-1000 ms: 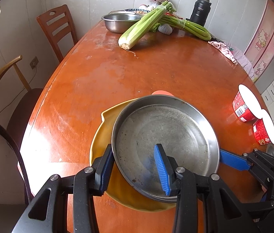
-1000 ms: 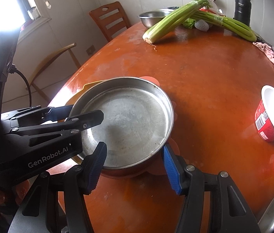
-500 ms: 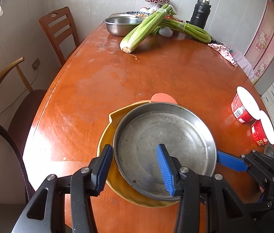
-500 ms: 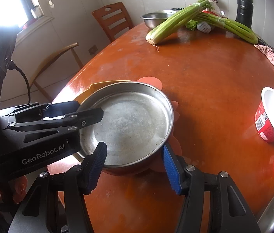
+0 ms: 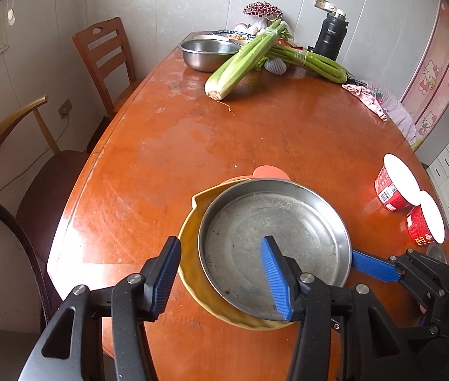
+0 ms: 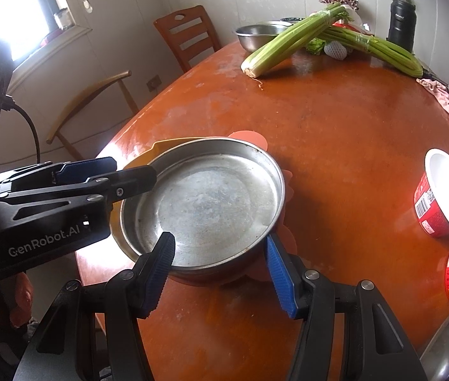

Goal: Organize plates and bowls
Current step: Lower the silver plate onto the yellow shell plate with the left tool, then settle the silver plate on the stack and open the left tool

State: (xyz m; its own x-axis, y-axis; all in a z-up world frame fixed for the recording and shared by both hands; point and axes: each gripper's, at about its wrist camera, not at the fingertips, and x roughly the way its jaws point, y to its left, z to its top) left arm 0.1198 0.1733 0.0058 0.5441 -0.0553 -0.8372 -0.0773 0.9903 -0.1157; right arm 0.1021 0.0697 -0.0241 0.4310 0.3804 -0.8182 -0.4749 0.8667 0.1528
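Left wrist cam, my count: 1 steel pan point(image 5: 275, 241) on 1 yellow plate point(image 5: 189, 254), 2 red cups point(image 5: 396, 187). L gripper point(image 5: 221, 276) jaws just been opening, straddling the pan's rim, pinching nothing; R gripper point(image 6: 219, 270) jaws spread round the rim, no squeeze.

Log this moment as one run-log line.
steel pan nested on yellow plate | left gripper: jaws just opening, straddling pan rim, released | right gripper: jaws astride pan's near rim, grip unclear

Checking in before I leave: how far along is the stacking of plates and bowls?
Done: round steel pan sits nested on yellow plate. In hand: left gripper has just been opening, pads off the rim. Left: steel bowl by the celery remains unstacked.
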